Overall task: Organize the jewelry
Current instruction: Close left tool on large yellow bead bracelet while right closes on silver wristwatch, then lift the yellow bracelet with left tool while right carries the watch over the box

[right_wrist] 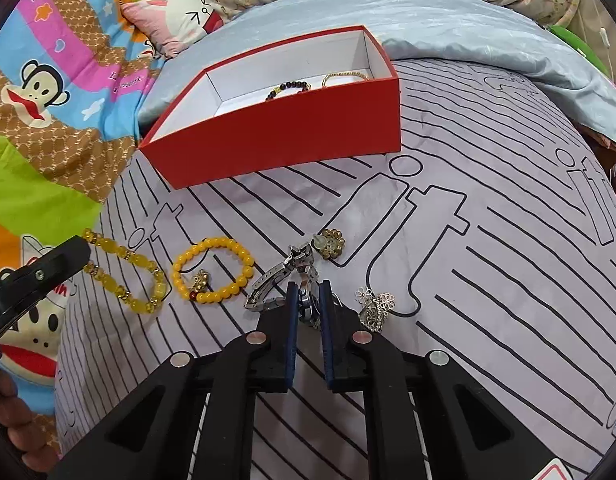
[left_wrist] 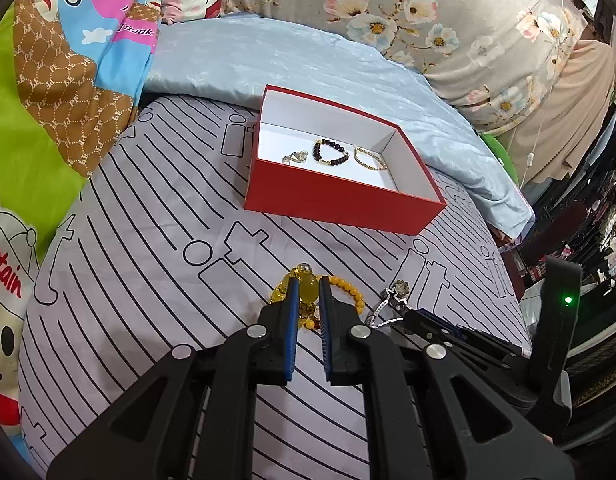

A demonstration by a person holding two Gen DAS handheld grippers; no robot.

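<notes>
With both grippers seemingly pinching—left gripper the translucent yellow bead bracelet, right gripper the silver metal watch—either could slip before reaching the far red cardboard box.

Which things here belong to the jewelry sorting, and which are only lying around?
Job:
red box, holding a dark bead bracelet, gold chain bracelet and pendant
clear yellow bracelet
orange bead bracelet
metal watch
flower pieces

Lying about:
cartoon blanket
blue quilt
rabbit pillow
</notes>
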